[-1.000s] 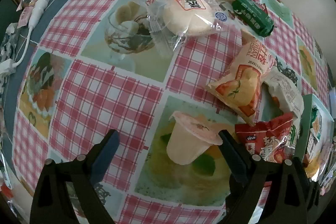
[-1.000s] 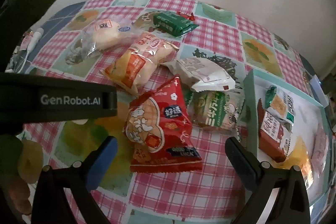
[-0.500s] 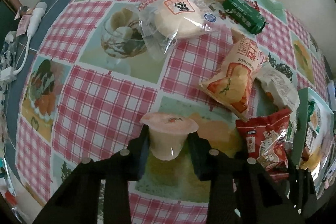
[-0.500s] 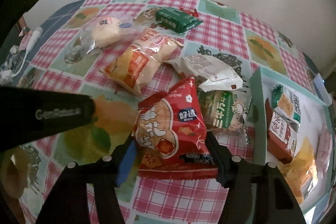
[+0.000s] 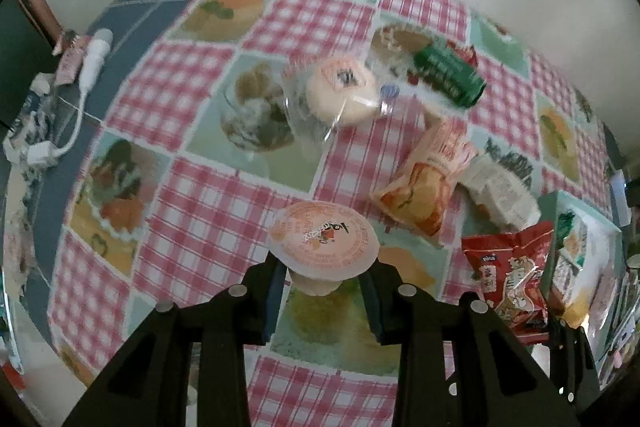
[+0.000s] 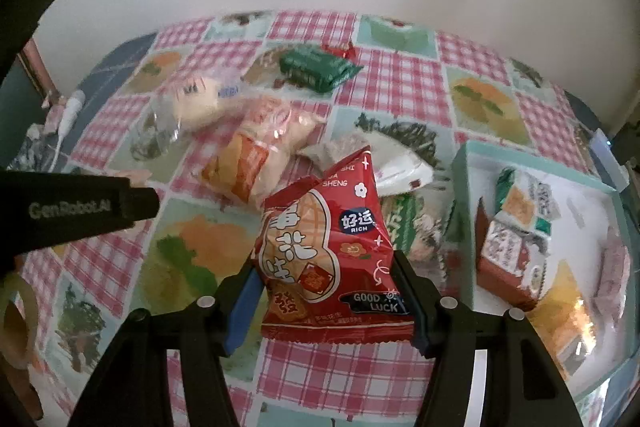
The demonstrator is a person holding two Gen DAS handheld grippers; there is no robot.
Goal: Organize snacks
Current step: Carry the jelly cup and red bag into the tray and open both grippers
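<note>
**Both grippers loaded, snacks lifted for the tray**

The jelly cup (image 5: 323, 247) sits pinched under its lid rim by the left gripper (image 5: 324, 287), clear of the checked tablecloth (image 5: 208, 195); gripping below the rim likely keeps it from slipping. The right gripper (image 6: 326, 291) clamps the red peanut bag (image 6: 328, 247) by its lower sides, near the teal tray (image 6: 464, 187) on the right. Only the right view shows the packets already in that tray; the left view shows the cup's lid.
</note>
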